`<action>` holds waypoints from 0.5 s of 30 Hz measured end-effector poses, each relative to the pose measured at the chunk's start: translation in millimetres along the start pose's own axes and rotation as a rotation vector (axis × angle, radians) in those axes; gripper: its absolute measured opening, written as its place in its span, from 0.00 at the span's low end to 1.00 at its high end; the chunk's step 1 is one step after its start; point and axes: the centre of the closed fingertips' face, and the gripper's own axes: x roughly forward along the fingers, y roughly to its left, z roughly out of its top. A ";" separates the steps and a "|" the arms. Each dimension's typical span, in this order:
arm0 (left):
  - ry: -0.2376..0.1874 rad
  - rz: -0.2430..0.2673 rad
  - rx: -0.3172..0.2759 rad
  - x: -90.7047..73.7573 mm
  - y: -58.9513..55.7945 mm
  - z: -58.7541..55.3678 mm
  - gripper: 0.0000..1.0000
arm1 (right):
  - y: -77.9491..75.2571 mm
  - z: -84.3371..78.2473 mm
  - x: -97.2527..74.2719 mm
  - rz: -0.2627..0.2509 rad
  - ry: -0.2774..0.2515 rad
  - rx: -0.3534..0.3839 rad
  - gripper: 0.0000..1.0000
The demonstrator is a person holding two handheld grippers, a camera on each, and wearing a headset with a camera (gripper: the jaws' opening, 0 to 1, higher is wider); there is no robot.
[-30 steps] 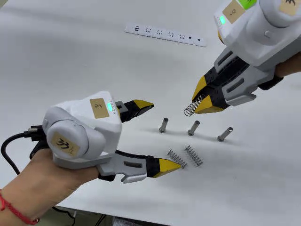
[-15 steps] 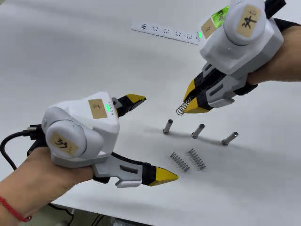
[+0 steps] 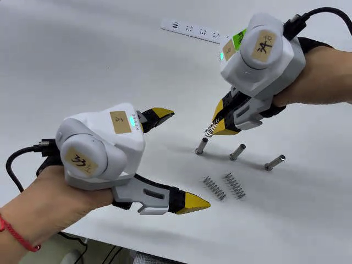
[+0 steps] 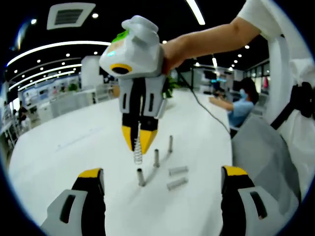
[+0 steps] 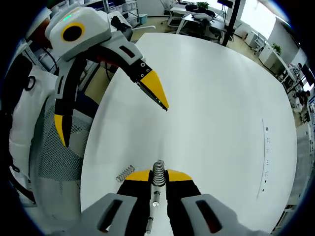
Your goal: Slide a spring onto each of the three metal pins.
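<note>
head view, from the left: the left gripper (image 3: 187,158) hangs empty with jaws wide apart, likely out of the way on purpose. the right gripper (image 3: 217,130) pinches a coiled wire spring (image 3: 210,131) by its upper end, its free end aimed just above the leftmost pin (image 3: 202,146), a smooth steel cylinder. two loose springs (image 3: 214,187) lie on the matte white table (image 3: 82,55).

white table (image 3: 82,66): three upright pins (image 3: 237,152) in a row, two loose springs (image 3: 214,187) beside them, apparently a power strip (image 3: 192,30) far off.

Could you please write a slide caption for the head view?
Right tool holds a spring above the leftmost pin; left tool open, two springs lie loose.
</note>
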 end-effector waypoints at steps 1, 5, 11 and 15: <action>-0.001 0.000 -0.002 0.1 -0.1 0.0 1.00 | 0.5 0.1 0.6 0.002 0.000 0.003 0.12; -0.005 -0.003 -0.008 0.6 -0.7 -0.3 1.00 | -1.8 -1.7 6.0 0.007 0.004 0.009 0.12; -0.009 -0.006 -0.011 1.2 -0.9 0.3 1.00 | -4.8 -3.5 11.2 0.012 0.009 0.014 0.12; -0.011 -0.008 -0.014 2.0 -1.4 0.3 1.00 | -2.1 -5.1 12.4 0.017 0.015 0.015 0.12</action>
